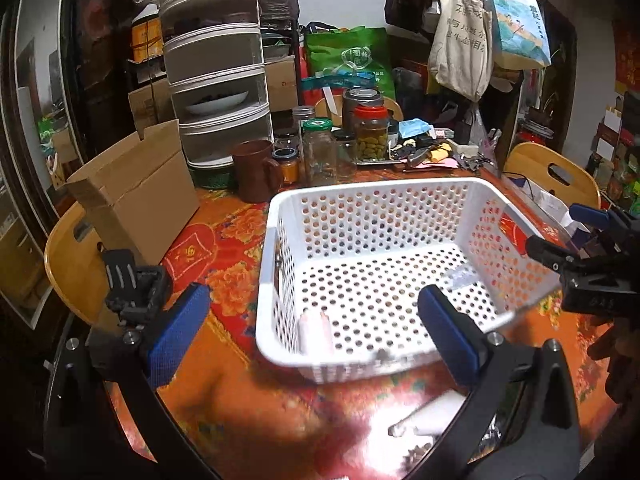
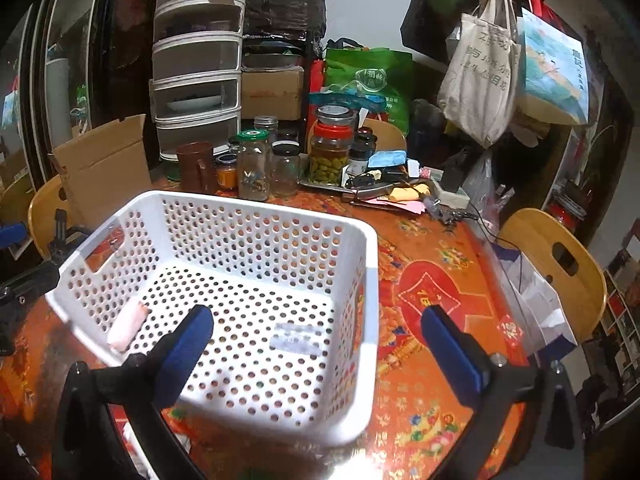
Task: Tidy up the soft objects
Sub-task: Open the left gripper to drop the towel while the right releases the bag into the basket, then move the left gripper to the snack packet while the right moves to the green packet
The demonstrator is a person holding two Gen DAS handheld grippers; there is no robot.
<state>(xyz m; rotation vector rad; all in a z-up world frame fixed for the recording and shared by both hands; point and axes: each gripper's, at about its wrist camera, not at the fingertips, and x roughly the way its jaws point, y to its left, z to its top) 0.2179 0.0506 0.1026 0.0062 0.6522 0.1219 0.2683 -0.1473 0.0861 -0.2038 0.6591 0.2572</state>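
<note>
At frame left, a cardboard box (image 1: 136, 188) crowds the table edge beside your white perforated basket (image 1: 400, 190); jars (image 1: 320, 156) line its far rim, with bare orange tablecloth (image 2: 432, 320) to the right. Your left gripper (image 1: 314, 336) spreads wide and empty over the near rim, a pale pink roll (image 1: 316, 332) inside just ahead of it. Your right gripper (image 2: 316, 344), equally wide and empty, hovers with the roll (image 2: 128, 326) at lower left.

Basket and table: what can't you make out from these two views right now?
- Pale pink roll in the white basket: blurred in both views, material unclear.
- Grey patch on the basket floor: smeared, unidentifiable.
- White object on the table, left view: blurred, partly hidden behind the left gripper frame.
</note>
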